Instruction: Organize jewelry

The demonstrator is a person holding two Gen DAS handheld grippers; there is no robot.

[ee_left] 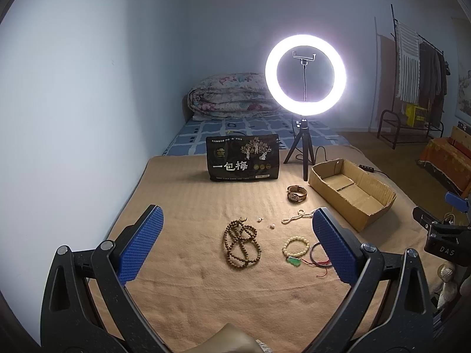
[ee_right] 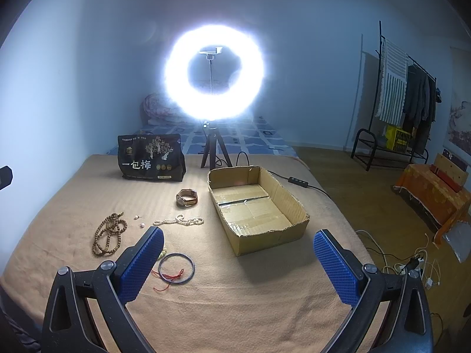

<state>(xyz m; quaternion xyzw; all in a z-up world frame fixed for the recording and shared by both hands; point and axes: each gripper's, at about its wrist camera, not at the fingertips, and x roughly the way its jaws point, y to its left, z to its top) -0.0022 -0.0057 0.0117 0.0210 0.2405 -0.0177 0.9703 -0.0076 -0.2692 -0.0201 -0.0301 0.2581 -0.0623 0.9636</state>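
Now your left gripper [ee_left: 238, 245] and right gripper [ee_right: 238, 267] hover with jaws wide apart, holding nothing; wooden beads [ee_left: 242, 246] lie mid-frame. The cardboard box [ee_right: 297, 206] sits centre-right.

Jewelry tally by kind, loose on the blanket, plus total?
Bead strands: 2, brown, white
Bracelets/bangles: 2, cream beaded, dark bangle
Watch: 1
Jade pendant: 1
Small pearl pieces: 2
Total: 8

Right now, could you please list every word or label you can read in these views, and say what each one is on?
"一包梅": large white characters on the black pouch.
"DAS": on the right gripper body, seen in the left wrist view.
Smaller print and round badges on the pouch: too small to read.
Cardboard box: no readable text.
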